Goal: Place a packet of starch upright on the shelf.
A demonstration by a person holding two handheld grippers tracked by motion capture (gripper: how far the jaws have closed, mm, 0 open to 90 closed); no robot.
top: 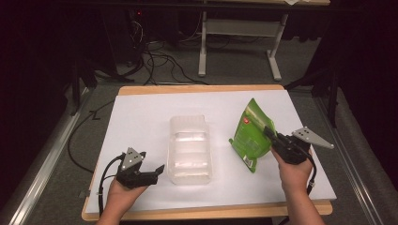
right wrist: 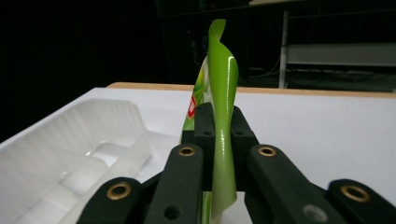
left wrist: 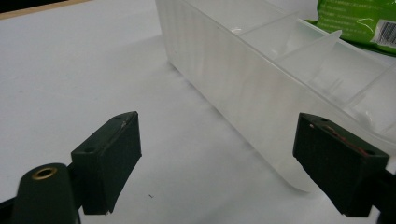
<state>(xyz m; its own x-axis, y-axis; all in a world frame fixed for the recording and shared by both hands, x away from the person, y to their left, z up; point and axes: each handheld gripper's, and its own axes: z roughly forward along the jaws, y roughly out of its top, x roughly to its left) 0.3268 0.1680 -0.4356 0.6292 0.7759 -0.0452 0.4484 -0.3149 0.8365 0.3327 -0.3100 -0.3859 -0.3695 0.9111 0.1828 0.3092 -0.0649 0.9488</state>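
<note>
High view: green pouch (top: 249, 133) lifted edge-on right of the clear divided tray (top: 189, 149) at the centre of the white table (top: 141, 117), pinched at its edge by right gripper (top: 273, 139), jaws clamped. Left gripper (top: 158, 171) near tray's left corner, jaws spread wide, holding nothing.

L gripper (top: 158, 169) fingers wide apart, low; R gripper (top: 268, 132) fingers clamped, raised.

White-topped table (top: 141, 117) with wood edge, clear plastic divided tray (top: 189, 149) resting at its centre
</note>
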